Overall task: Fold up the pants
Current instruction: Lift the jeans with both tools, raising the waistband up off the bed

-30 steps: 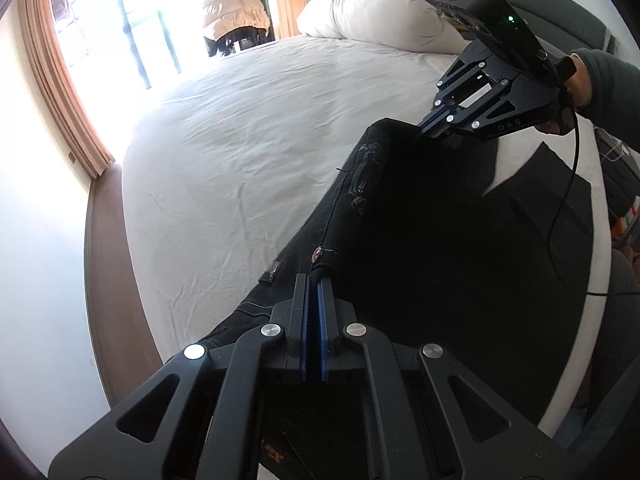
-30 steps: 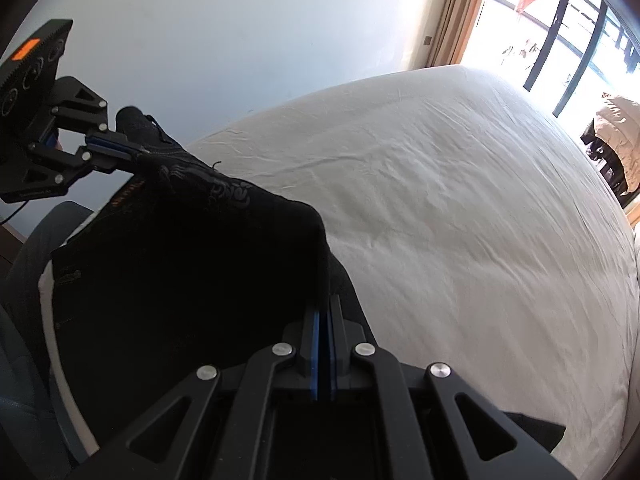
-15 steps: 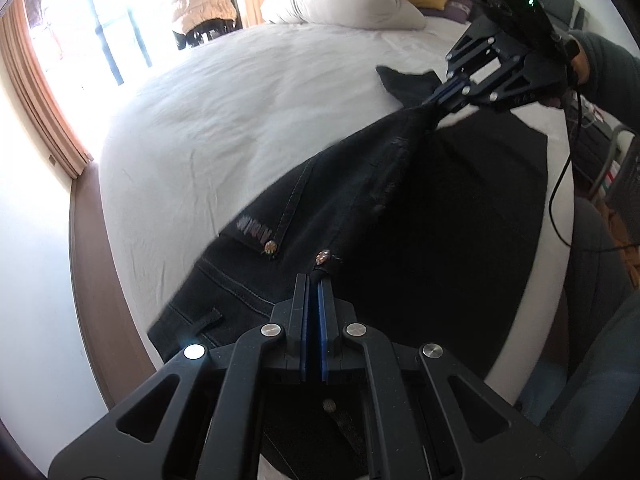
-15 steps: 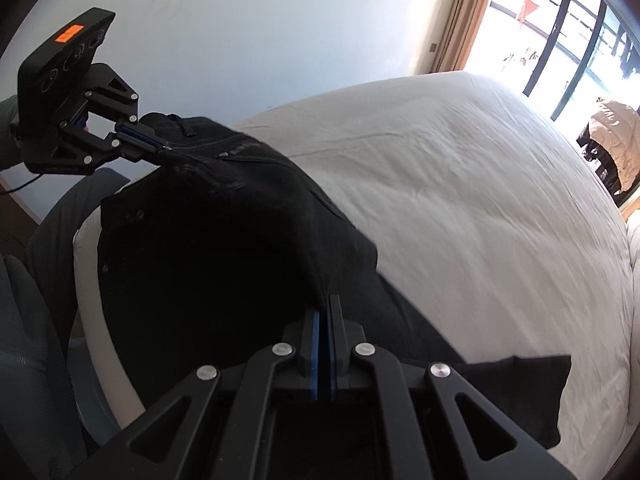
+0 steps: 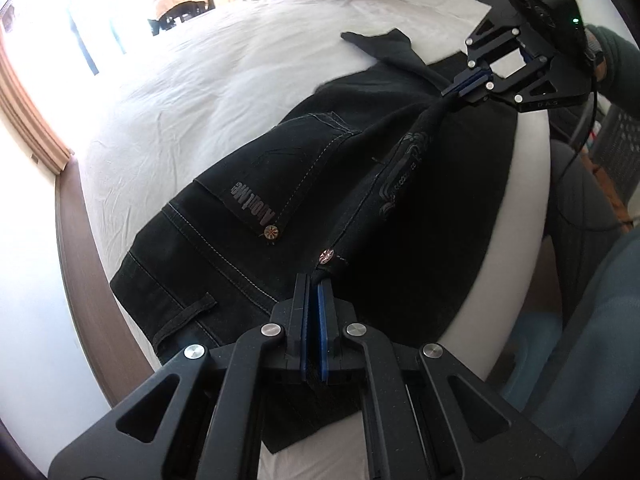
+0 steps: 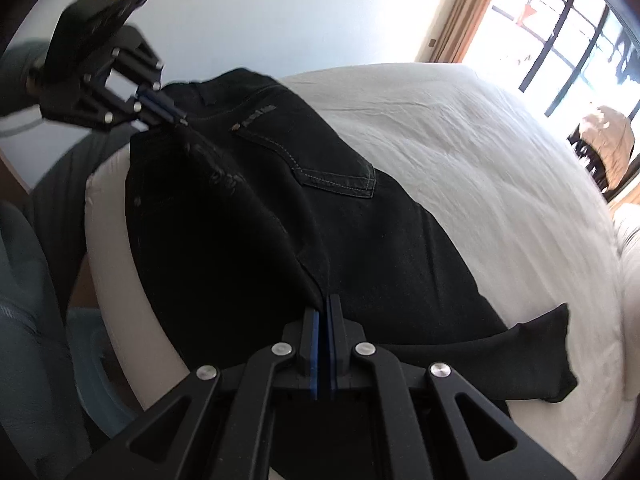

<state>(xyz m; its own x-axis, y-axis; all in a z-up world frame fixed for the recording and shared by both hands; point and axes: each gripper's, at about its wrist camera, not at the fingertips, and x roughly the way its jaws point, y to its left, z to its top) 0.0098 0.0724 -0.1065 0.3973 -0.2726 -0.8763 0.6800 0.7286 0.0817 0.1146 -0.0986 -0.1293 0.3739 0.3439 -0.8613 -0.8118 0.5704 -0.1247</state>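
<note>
Pants [image 5: 288, 184] stretched lengthwise along the bed edge [image 5: 528, 184].

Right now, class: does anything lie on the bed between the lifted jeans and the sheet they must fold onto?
Nothing visible does. The left gripper and right gripper both clamp the black jeans; the white sheet beyond shows bare.

Both tools are matte black. The left gripper [image 5: 313, 280] has blue-lined fingers and four round silver screws across its triangular cut-out arms. The right gripper [image 5: 466, 87] carries a black top box with an orange label and a green light, a thin black cable [image 5: 592, 116], and a dark grey-green sleeve [image 5: 618, 60] behind it.
</note>
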